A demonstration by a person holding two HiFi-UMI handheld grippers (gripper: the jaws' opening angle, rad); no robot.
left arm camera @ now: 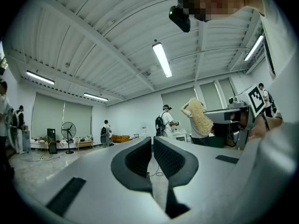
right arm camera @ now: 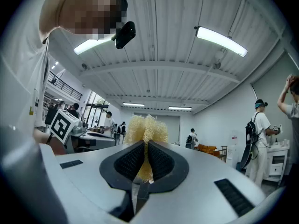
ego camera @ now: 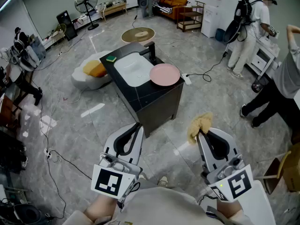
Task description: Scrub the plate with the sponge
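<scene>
A pink plate (ego camera: 164,74) lies on a black counter (ego camera: 154,100), beside a white sink (ego camera: 132,68), some way ahead of me in the head view. My right gripper (ego camera: 200,131) is shut on a yellow fibrous sponge (ego camera: 198,122), held in the air well short of the counter. The right gripper view shows the sponge (right arm camera: 147,127) pinched between the pads, its tuft standing above the right gripper (right arm camera: 146,146). My left gripper (ego camera: 138,125) is shut with nothing in it, and in its own view the left gripper (left arm camera: 153,143) has its jaws together. That view also catches the sponge (left arm camera: 200,115) off to the right.
A green and yellow sponge (ego camera: 111,58) sits on the counter's far left corner, and a black faucet (ego camera: 151,53) stands behind the sink. Two people (ego camera: 248,27) are at the right. Cables (ego camera: 65,161) trail over the floor. A fan (ego camera: 86,1) stands far back.
</scene>
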